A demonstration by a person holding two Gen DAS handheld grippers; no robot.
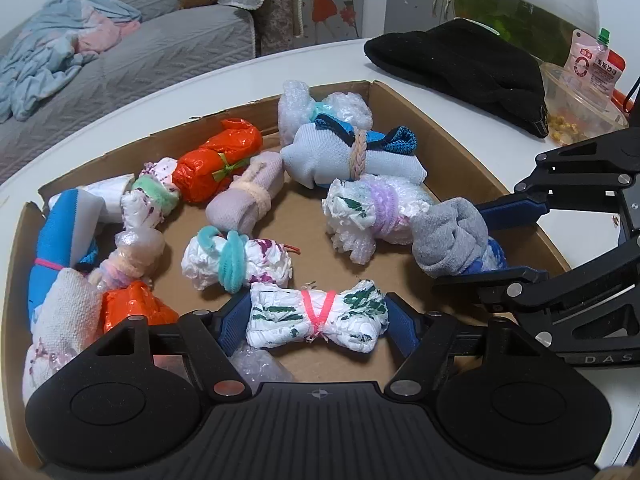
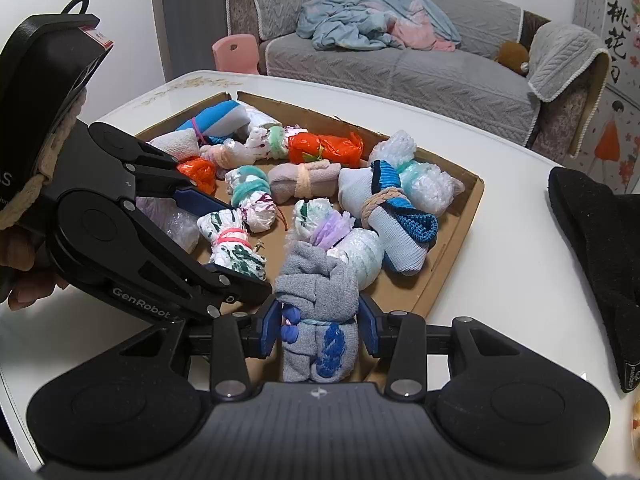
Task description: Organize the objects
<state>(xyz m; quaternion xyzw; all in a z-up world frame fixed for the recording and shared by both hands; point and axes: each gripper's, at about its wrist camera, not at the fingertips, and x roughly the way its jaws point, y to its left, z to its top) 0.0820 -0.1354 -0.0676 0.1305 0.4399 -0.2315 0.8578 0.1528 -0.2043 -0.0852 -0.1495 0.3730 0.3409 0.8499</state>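
Note:
A shallow cardboard tray (image 1: 460, 148) on a white table holds several tied bundles of socks and plastic bags. My left gripper (image 1: 318, 320) is shut on a white bundle with green print and a pink band (image 1: 316, 318), one blue pad at each end. The right wrist view shows the same bundle (image 2: 236, 240) low over the tray floor. My right gripper (image 2: 320, 328) is shut on a grey sock bundle with blue marks (image 2: 316, 300) at the tray's near edge. From the left wrist view that grey bundle (image 1: 452, 240) sits at the tray's right side.
In the tray lie an orange plastic bundle (image 1: 218, 160), a pale blue sock roll (image 1: 352, 160) and a white bundle with a teal tie (image 1: 236, 260). A black knit hat (image 1: 460, 68), a glass fish bowl (image 1: 528, 0) and a food container (image 1: 580, 108) stand beyond it. A grey sofa is behind.

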